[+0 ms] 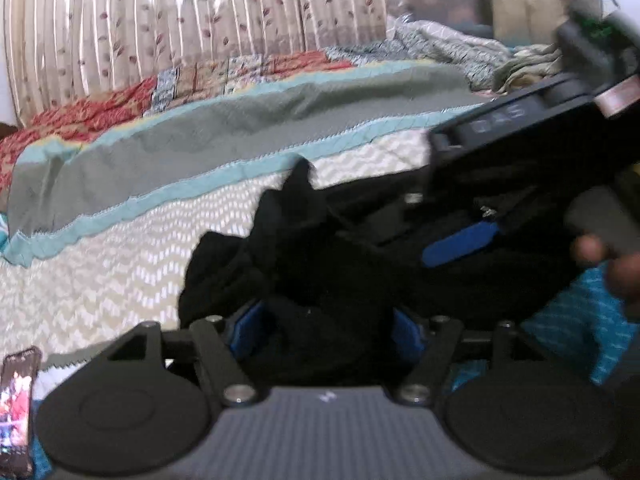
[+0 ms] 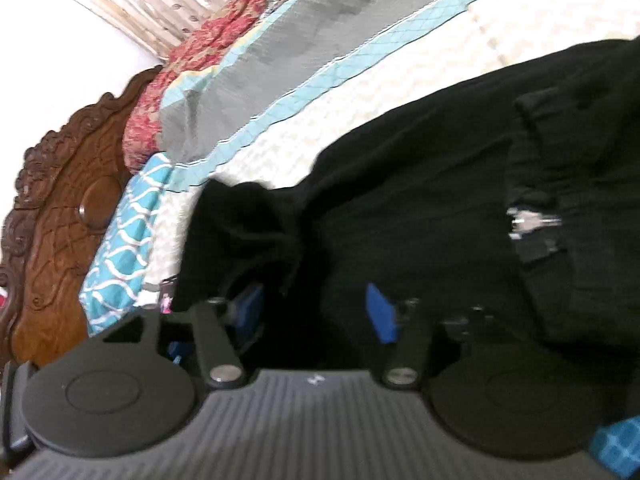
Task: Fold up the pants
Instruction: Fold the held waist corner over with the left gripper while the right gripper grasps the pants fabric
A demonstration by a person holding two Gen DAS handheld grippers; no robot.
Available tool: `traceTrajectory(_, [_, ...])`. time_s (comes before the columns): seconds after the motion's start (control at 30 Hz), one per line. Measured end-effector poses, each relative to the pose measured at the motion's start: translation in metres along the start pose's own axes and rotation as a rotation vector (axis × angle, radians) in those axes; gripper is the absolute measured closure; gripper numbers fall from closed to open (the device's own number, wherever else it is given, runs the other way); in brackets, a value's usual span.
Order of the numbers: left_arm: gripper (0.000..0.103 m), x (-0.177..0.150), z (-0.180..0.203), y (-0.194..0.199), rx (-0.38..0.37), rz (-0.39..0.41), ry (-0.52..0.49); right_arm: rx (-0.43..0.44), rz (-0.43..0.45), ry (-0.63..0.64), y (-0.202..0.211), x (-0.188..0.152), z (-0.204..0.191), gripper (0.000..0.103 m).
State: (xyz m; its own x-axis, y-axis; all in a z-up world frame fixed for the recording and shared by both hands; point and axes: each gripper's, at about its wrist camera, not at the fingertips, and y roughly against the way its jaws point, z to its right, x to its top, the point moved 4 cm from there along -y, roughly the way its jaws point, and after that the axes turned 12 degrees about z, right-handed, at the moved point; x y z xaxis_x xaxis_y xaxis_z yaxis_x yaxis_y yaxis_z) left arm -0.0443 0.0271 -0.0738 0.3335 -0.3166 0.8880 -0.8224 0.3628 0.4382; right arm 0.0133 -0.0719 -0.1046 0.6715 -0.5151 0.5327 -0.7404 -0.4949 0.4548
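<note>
Black pants [image 1: 320,248] lie crumpled on the cream zigzag bedspread [image 1: 100,272]. My left gripper [image 1: 328,328] is open, its blue pads [image 1: 248,328] wide apart, with a loose bunch of the black cloth between them. The right gripper's body crosses the upper right of the left wrist view, one blue pad [image 1: 460,242] over the pants, with a person's fingers [image 1: 600,256] on its handle. In the right wrist view the pants [image 2: 420,168] spread to the right, their metal fastener [image 2: 532,220] showing. My right gripper [image 2: 316,312] is open, with black cloth lying between its pads.
A grey and teal blanket [image 1: 200,140] runs across the bed behind the pants. A phone [image 1: 16,408] lies at the near left. A carved wooden headboard [image 2: 60,200] and a teal patterned cloth [image 2: 120,232] are at the left. Heaped laundry [image 1: 460,52] sits at the far right.
</note>
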Motion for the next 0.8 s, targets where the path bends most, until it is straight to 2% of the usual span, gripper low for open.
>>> traceTrajectory(0.07, [0.026,0.004,-0.006,0.019,-0.015,0.035,0.013,0.038,-0.009,-0.018,-0.003,-0.001,-0.004,0.019])
traceTrajectory(0.2, [0.024,0.012,-0.028,0.05,-0.03,0.094,0.088,0.047,-0.022,-0.029,-0.001,0.002,-0.003,0.017])
traceTrajectory(0.37, [0.023,0.008,-0.062,0.059,0.039,0.088,0.203,0.05,0.026,-0.125,0.008,0.011,0.008,0.016])
traceTrajectory(0.47, [0.023,0.004,-0.077,0.055,0.055,0.068,0.272,0.058,0.058,-0.158,0.013,0.02,0.007,0.014])
traceTrajectory(0.63, [0.023,0.003,-0.082,0.053,0.031,0.073,0.309,0.022,0.035,-0.072,-0.004,0.026,-0.02,0.011])
traceTrajectory(0.73, [0.023,0.002,-0.081,0.05,0.019,0.068,0.308,-0.006,-0.008,-0.03,-0.024,0.02,-0.03,0.011])
traceTrajectory(0.8, [0.023,-0.002,-0.078,0.052,0.013,0.06,0.317,-0.043,-0.03,0.021,-0.036,0.013,-0.034,0.007])
